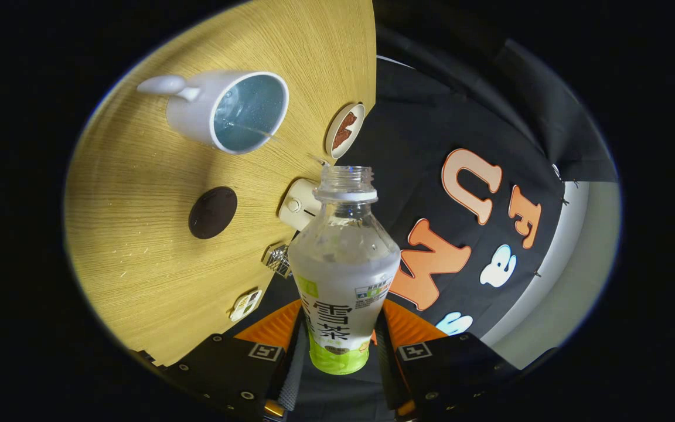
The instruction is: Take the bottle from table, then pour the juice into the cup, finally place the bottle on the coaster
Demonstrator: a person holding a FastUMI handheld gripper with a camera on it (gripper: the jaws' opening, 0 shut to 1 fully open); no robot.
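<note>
Wood-grain table (138,246) takes up the left half of the frame, tipped steeply because I hold my gripper (340,346) rolled over; the booth's black cloth wall (419,135) hangs on the right half. My two fingers come up from the bottom centre and are clamped on the bottle (343,275), one pressing each side of its labelled lower body. It is a clear plastic bottle with a white and green label, its cap off and the open neck reaching toward the middle of the frame.

Toward the upper left stands the white cup (229,108), its handle pointing to the left and its pale blue inside turned toward me. A thin thread of liquid seems to run across its rim, though I cannot tell for sure. Below the cup, left of the bottle's shoulder, lies a dark round coaster (212,212), flat on the wood and well apart from the cup. Near the table's edge, above the bottle mouth, sits a small round dish (344,130) with something brown in it. A small white device (299,205) lies just left of the bottle neck.
</note>
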